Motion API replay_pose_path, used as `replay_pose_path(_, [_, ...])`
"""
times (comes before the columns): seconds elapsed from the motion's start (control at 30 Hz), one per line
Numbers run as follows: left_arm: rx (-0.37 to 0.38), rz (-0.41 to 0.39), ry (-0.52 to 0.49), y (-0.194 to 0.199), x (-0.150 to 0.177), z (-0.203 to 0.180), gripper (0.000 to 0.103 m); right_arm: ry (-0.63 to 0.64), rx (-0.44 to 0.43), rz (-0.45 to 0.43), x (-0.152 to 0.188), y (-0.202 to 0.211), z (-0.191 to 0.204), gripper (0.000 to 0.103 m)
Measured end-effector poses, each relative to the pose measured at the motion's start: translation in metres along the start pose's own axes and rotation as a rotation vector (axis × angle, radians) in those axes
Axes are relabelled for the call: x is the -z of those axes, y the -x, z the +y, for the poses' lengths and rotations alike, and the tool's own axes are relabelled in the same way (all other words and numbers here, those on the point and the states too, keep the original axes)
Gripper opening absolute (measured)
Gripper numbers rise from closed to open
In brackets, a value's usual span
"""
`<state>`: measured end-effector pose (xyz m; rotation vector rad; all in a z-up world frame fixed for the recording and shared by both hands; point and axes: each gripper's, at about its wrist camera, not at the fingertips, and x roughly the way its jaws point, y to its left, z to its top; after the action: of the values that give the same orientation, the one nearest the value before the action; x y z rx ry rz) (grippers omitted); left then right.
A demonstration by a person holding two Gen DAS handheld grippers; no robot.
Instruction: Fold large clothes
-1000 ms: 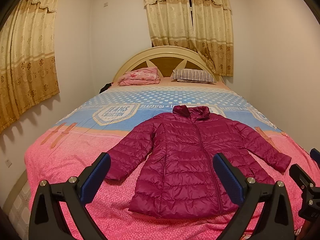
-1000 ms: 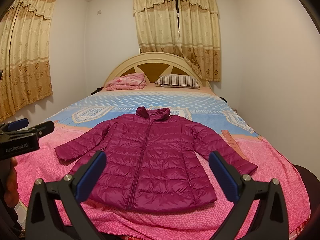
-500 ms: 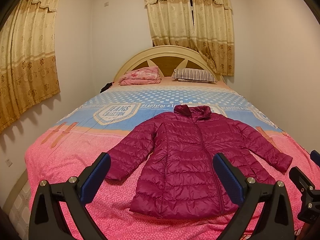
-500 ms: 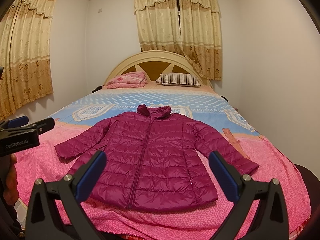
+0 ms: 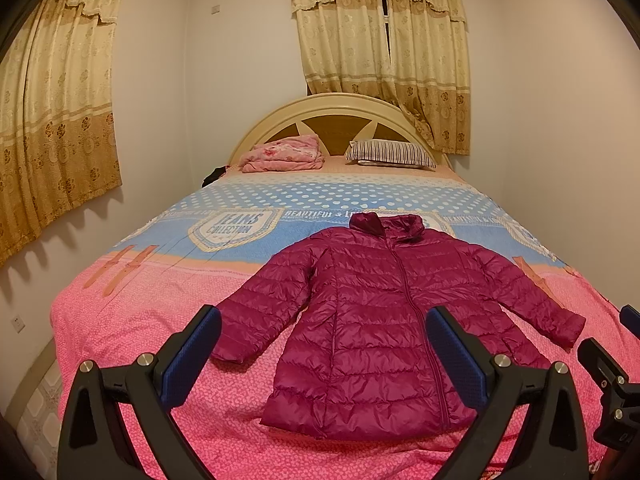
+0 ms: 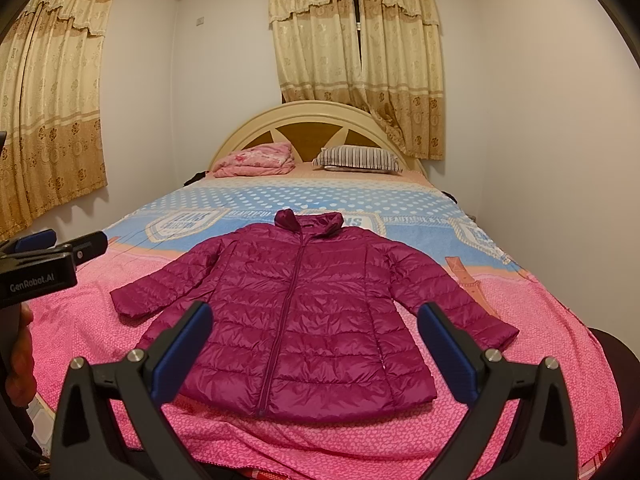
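A magenta quilted puffer jacket [image 5: 384,320] lies flat and zipped, front up, on the pink end of the bed, sleeves spread out to both sides, collar toward the headboard. It also shows in the right wrist view [image 6: 304,320]. My left gripper [image 5: 320,352] is open and empty, held above the bed's foot, before the jacket's hem and left sleeve. My right gripper [image 6: 316,344] is open and empty, held before the hem. The left gripper's body shows at the left of the right wrist view [image 6: 44,264].
The bed [image 5: 140,320] has a pink and blue cover. A folded pink blanket [image 5: 284,156] and a striped pillow [image 5: 388,154] lie by the headboard [image 5: 336,116]. Walls stand close on both sides, with curtains [image 5: 52,120] at the left and behind.
Both views have shifted only slightly; the jacket lies as before and both grippers stay open.
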<state>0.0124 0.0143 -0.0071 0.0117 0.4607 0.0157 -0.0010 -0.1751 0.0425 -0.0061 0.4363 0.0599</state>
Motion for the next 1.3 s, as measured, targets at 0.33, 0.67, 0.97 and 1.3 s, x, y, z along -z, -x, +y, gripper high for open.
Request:
replay_pose_path(0.33, [-0.002, 0.002, 0.001, -0.001, 0.0, 0.0, 0.102, 0.001, -0.004, 0.003, 0.003, 0.0, 0.003, 0.103])
replay_pose_path(0.67, [-0.027, 0.026, -0.024, -0.05, 0.01, 0.0, 0.102, -0.083, -0.003, 0.068, 0.018, -0.039, -0.041, 0.103])
replay_pose_path(0.97, [-0.046, 0.125, -0.052, -0.158, 0.015, -0.009, 0.102, -0.313, 0.166, 0.216, 0.054, -0.105, -0.147, 0.092])
replay_pose_path(1.3, [-0.09, 0.218, -0.08, -0.247, 0.014, -0.014, 0.102, -0.578, 0.321, 0.355, 0.087, -0.147, -0.267, 0.075])
